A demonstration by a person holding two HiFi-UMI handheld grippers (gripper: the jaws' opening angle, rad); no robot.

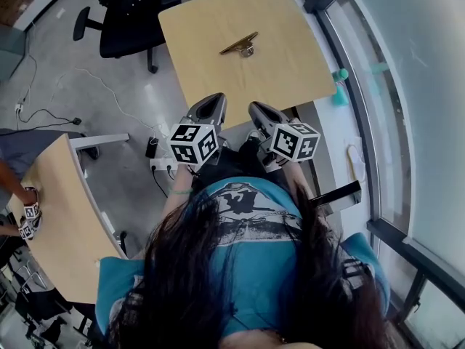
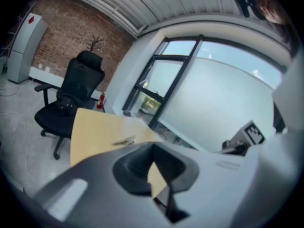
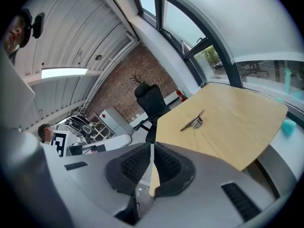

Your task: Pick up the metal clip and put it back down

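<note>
Your left gripper [image 1: 213, 102] and right gripper [image 1: 258, 110] both had their jaws pressed together with nothing between them. They hung side by side at the near edge of the table [image 1: 290, 71], well apart from the metal clip [image 1: 240, 46]. Had you reached in like that, the closed tips would likely have shoved the clip across the smooth wood instead of taking it, and a low approach could have scraped the tabletop. The clip lay alone past the table's middle: a slim brass-coloured bar slanting over a rounded silvery base, low and probably slippery.
</note>
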